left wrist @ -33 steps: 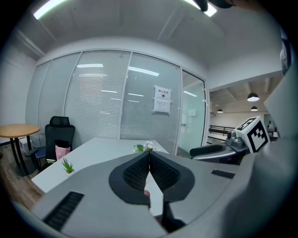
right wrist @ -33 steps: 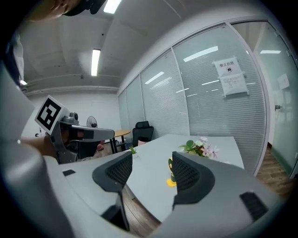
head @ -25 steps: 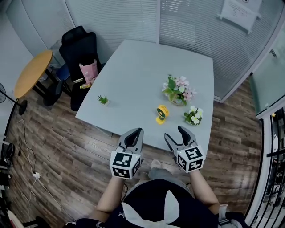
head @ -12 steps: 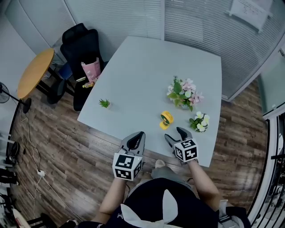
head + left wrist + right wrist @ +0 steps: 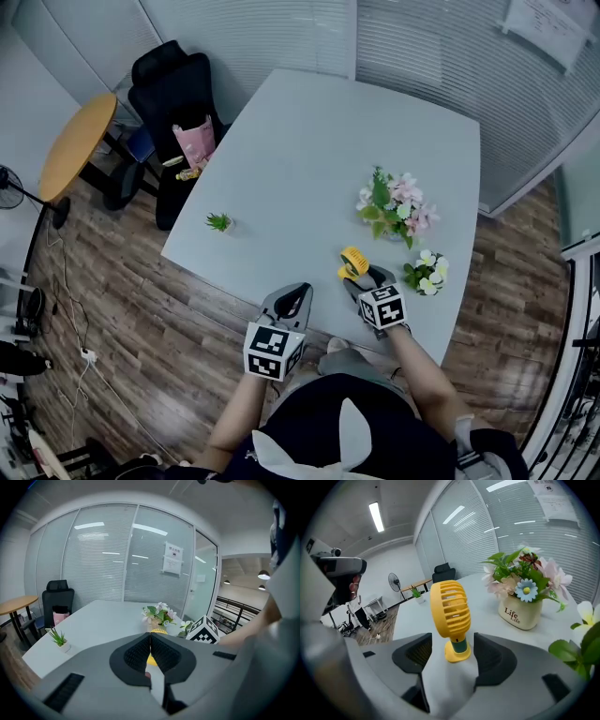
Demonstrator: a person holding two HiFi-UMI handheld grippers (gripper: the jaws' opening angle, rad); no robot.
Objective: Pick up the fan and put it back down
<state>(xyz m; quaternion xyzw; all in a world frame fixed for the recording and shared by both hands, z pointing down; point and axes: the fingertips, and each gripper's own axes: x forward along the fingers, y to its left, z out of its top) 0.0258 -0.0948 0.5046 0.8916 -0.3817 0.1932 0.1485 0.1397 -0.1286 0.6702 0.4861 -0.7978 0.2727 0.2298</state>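
A small yellow fan (image 5: 352,262) stands upright on the grey table (image 5: 309,150) near its front edge. In the right gripper view the fan (image 5: 449,609) rises on its green-necked base between the two pads. My right gripper (image 5: 367,278) reaches around that base; its jaws (image 5: 454,654) are closing but stand wide and do not touch the fan. My left gripper (image 5: 298,293) hovers at the table's front edge, left of the fan. Its jaws (image 5: 150,637) are shut with nothing between them, and a bit of the yellow fan (image 5: 158,631) shows behind them.
A pot of pink flowers (image 5: 398,204) marked "Life" stands behind the fan, and white flowers (image 5: 427,272) sit close on its right. A tiny green plant (image 5: 218,223) is at the table's left edge. A black chair (image 5: 173,103) and a round wooden table (image 5: 80,145) stand beyond.
Both grippers have moved forward and down toward the table. The right one has come up to the fan, so its jaws now flank the base.
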